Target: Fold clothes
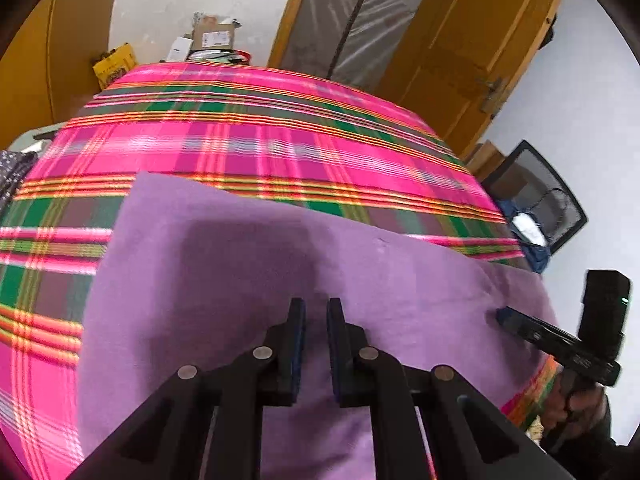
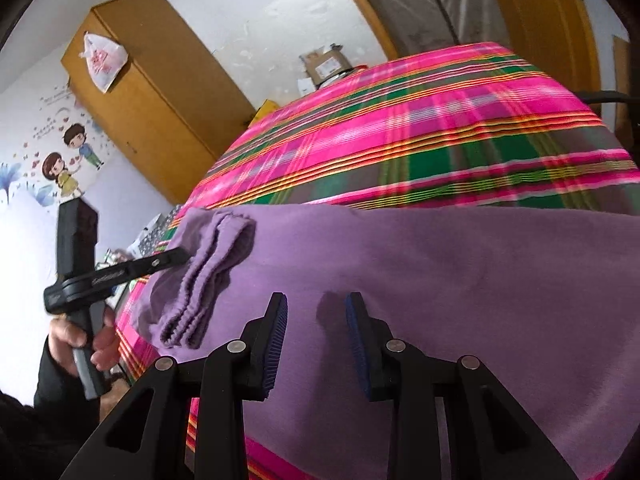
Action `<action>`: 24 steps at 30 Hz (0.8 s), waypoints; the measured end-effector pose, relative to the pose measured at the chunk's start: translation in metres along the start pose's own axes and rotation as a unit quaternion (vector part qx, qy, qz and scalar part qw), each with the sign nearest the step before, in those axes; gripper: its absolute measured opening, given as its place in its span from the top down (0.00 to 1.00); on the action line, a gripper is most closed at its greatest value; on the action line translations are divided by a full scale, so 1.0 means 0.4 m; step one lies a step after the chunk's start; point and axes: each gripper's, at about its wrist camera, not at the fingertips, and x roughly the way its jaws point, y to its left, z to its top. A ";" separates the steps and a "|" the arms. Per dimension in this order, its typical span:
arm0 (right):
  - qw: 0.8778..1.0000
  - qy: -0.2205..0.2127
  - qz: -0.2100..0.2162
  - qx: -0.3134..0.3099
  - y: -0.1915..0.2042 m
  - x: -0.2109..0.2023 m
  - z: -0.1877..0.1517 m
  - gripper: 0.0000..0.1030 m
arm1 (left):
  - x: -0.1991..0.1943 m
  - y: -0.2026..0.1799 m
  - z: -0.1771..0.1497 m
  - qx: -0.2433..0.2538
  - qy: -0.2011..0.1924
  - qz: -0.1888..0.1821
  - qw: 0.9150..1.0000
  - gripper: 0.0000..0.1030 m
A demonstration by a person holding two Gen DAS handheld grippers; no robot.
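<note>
The left hand-held gripper (image 1: 316,344) hovers low over the soft purple knit garment (image 1: 248,280), its two black fingers with blue pads standing a narrow gap apart with nothing between them: released. The right hand-held gripper (image 2: 316,336) is likewise released, its jaws wider apart, poised above the same cloth. In the right wrist view the garment lies spread across the near part of the bed, with a ribbed cuff or hem (image 2: 208,276) bunched in layers at its left end, where the left gripper's fingertip sits just beside it. Whether the purple piece is already folded once or merely laid out flat cannot be settled; the straight far edge and the stacked ribbing fit either.

As a judgement, a clean fold calls for each gripper to pinch an edge or corner through all layers at once, lift evenly so the cloth does not drag, and lay edge onto edge before smoothing. The knit looks limp and likely to sag.

Beneath lies a bed covered in a bright pink, green and orange plaid sheet (image 1: 260,136). Beyond it stand cardboard boxes (image 1: 212,36), a tall wooden wardrobe (image 2: 160,92), a wooden door (image 1: 480,48), a black mesh chair (image 1: 540,200) and a white wall with cartoon stickers (image 2: 64,160).
</note>
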 end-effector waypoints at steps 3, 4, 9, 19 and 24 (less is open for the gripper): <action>1.000 -0.011 -0.025 0.009 -0.038 -0.028 0.002 0.69 | -0.007 -0.022 -0.009 0.007 -0.002 -0.012 1.000 0.90; 0.999 -0.017 -0.038 0.017 -0.056 -0.043 0.003 0.69 | -0.010 -0.029 -0.012 0.009 -0.003 -0.016 1.000 0.90; 0.990 -0.055 -0.111 0.073 -0.157 -0.138 0.011 0.69 | -0.022 -0.066 -0.026 0.020 -0.006 -0.036 0.999 0.90; 0.996 -0.046 -0.079 0.023 -0.112 -0.065 0.081 0.69 | -0.007 -0.158 -0.044 0.054 0.006 -0.068 0.996 0.90; 0.993 -0.023 -0.105 0.048 -0.146 -0.030 0.105 0.78 | 0.009 -0.188 -0.056 0.066 0.018 -0.068 0.995 0.90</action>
